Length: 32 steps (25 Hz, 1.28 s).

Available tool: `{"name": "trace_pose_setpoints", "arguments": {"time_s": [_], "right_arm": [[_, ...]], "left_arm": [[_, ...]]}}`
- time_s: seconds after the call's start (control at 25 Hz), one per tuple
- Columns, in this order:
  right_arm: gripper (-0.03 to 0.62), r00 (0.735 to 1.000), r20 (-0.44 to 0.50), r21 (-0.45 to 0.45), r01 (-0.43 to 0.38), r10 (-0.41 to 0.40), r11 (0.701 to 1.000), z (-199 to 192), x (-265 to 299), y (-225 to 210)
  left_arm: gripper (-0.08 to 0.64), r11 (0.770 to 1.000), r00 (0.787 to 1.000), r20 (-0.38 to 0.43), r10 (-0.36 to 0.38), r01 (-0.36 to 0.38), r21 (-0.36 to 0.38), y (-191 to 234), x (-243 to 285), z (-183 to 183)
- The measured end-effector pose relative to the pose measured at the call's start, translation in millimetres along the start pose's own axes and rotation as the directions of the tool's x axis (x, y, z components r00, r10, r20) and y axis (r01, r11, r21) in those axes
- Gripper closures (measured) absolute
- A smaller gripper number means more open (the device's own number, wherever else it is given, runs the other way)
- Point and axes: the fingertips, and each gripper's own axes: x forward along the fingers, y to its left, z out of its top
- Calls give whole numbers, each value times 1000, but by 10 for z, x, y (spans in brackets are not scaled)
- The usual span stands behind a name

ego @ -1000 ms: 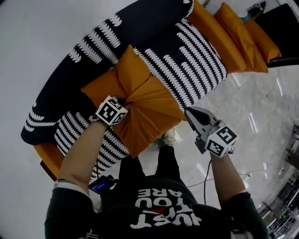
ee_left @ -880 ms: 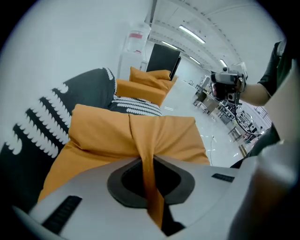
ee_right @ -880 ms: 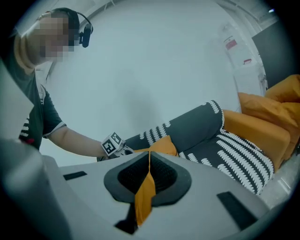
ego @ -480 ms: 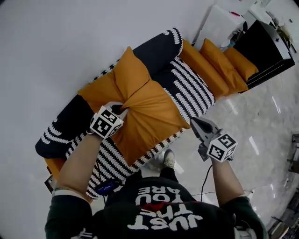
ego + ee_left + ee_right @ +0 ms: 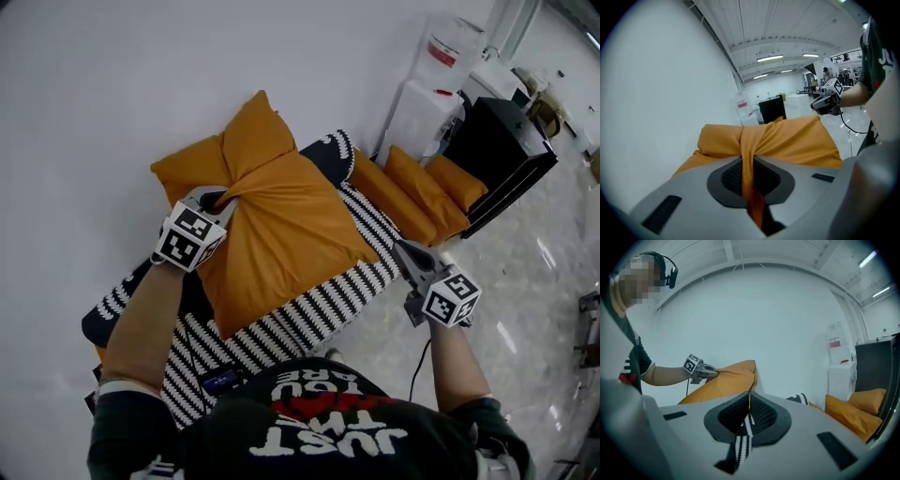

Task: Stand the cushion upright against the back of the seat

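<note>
Pinch of orange fabric in the left gripper (image 5: pixel 217 199), jaws closed tight on a gathered fold at the left edge of the cushion (image 5: pixel 281 234). From there, bulk of the cushion spreading toward lower right over the striped cover (image 5: pixel 319 309), top corner up by the wall (image 5: pixel 112 84), long axis slanted, not yet upright. Farther off at right, right gripper (image 5: pixel 403 248) closed on a strip of that cover; left nearer for the lift.

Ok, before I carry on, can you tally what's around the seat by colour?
Orange: 4, the cushion in the left gripper plus three pads in a row beyond it.
Black-and-white: 1, the seat cover.
White: 1, the water dispenser.
Black: 1, the cabinet.
Total: 7.
</note>
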Motion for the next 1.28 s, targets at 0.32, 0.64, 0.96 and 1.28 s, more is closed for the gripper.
{"name": "trace_pose_setpoints", "arguments": {"time_s": [0.32, 0.64, 0.96, 1.28], "right_arm": [[563, 998, 53, -44, 31, -29, 999, 419, -71, -168], [563, 999, 16, -15, 33, -33, 999, 239, 14, -237], [563, 998, -55, 32, 44, -42, 999, -134, 35, -392], [563, 988, -146, 71, 56, -45, 996, -605, 98, -450]], "left_arm": [[537, 990, 989, 79, 129, -132, 43, 630, -375, 630], [537, 984, 986, 76, 147, -153, 85, 719, -230, 729], [537, 979, 990, -30, 137, -131, 155, 487, 353, 274], [537, 985, 978, -160, 133, -113, 128, 368, 972, -681]]}}
